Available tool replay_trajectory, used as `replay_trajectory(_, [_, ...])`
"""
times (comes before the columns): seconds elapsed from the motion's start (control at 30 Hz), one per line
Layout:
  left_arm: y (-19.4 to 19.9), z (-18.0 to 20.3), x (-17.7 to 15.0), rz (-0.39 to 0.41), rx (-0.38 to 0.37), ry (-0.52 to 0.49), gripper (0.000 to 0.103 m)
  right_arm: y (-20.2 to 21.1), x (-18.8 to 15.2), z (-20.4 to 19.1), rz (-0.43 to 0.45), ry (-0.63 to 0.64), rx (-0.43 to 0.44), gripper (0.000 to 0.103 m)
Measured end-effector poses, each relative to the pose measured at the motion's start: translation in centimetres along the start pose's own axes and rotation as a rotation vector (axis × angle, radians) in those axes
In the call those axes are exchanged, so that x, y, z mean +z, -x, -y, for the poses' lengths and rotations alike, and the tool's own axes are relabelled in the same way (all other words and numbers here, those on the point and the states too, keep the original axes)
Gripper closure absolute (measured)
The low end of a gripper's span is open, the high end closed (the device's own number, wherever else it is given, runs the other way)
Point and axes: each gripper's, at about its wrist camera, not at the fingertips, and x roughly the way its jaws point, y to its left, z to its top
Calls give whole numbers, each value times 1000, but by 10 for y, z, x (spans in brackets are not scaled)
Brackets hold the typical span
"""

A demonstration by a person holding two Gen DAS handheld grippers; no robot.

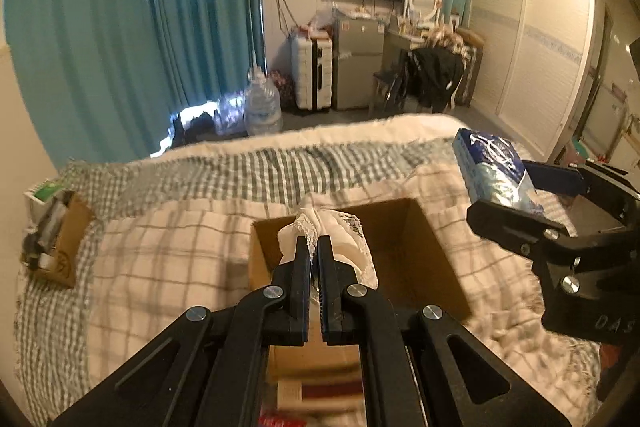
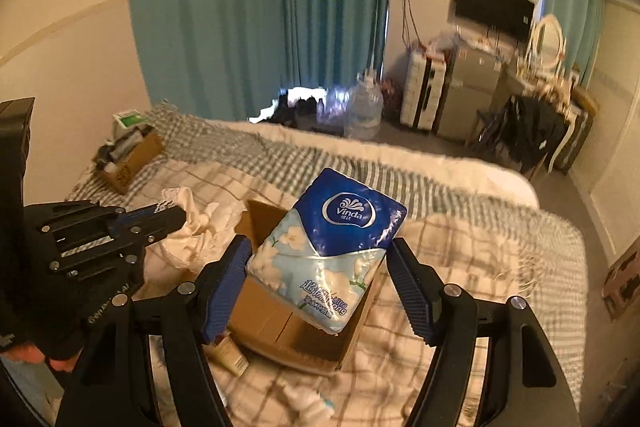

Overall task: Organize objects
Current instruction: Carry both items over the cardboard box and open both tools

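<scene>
My left gripper (image 1: 314,247) is shut on a white lace cloth (image 1: 340,231) and holds it over the open cardboard box (image 1: 432,247) on the bed. The cloth also shows in the right wrist view (image 2: 196,223), hanging from the left gripper (image 2: 180,217) beside the box (image 2: 280,331). My right gripper (image 2: 320,259) is shut on a blue and white Vinda tissue pack (image 2: 332,247) and holds it above the box. In the left wrist view the pack (image 1: 494,167) is up at the right, in the right gripper (image 1: 516,187).
A checked blanket (image 1: 160,267) covers the bed. A second cardboard box of small items (image 2: 128,159) sits at the bed's far left corner. A tube (image 2: 230,351) lies by the box's near side. White scraps (image 2: 308,401) lie on the blanket in front.
</scene>
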Motion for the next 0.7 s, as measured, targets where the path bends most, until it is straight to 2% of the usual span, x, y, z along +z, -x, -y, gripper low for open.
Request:
replay_trajectory(0.13, [-47, -4, -10, -47, 2, 0, 100, -57, -8, 14, -73, -20, 13, 34])
replay_trajectory(0.3, [-65, -5, -18, -67, -16, -9, 96, -91, -25, 21, -96, -37, 20, 33])
replay_trajectory(0.33, [-65, -5, -20, -73, -8, -18, 90, -90, -25, 23, -92, -45, 19, 32])
replay_trajectory(0.37, [-64, -4, -21, -80, 3, -24, 85, -87, -25, 24, -80, -46, 12, 27])
replay_trajectory(0.4, [-63, -5, -21, -87, 14, -28, 65, -82, -25, 24, -70, -40, 5, 15])
replay_trajectory(0.43, [-58, -6, -22, -91, 26, -27, 33, -72, -24, 24, -48, -34, -9, 11])
replay_trajectory(0.47, [-52, -5, -22, -86, 33, -24, 22, -60, -22, 24, -26, -33, -24, 8])
replay_trajectory(0.5, [-40, -6, -24, -53, 42, -17, 14, -49, -21, 26, -13, -35, -30, 8])
replay_trajectory(0.53, [-26, -7, -27, -16, 46, -15, 14, -33, -19, 27, 3, -41, -35, 8])
replay_trajectory(0.7, [30, -7, -33, 7, 75, -40, 11, 36, -17, 25, 57, -45, -66, 7])
